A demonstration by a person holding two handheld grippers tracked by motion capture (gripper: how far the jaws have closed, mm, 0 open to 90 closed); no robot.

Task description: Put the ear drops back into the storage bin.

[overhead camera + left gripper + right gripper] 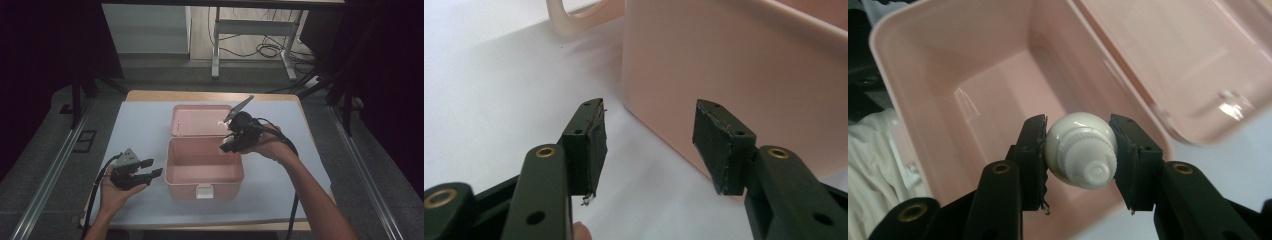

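Clamped between the fingers of the right gripper [1079, 156]: a small cream-white plastic bottle with a ribbed screw cap [1080, 150], cap end toward the camera, pads [1034, 150] pressing on its rounded shoulder from both sides. Directly below and beyond those fingers, the open cavity of a pale pink rectangular plastic box [923, 65], its hinged lid [1198, 60] thrown back past the fingers' right side. Seen from above, poised over the box's far right corner [235, 145].

Probably light, stiff and smooth-skinned, so likely slippery under the pads. Curved shoulder a poor seat; a hold lower on the straight body, or across the ribbed cap, likely firmer. Hard squeezing unnecessary, though a thin wall could dent.

Left gripper [649, 145] with fingers spread wide and nothing between, low over the white counter [484, 100], the box's outer wall just ahead of the right-hand finger [719, 145].
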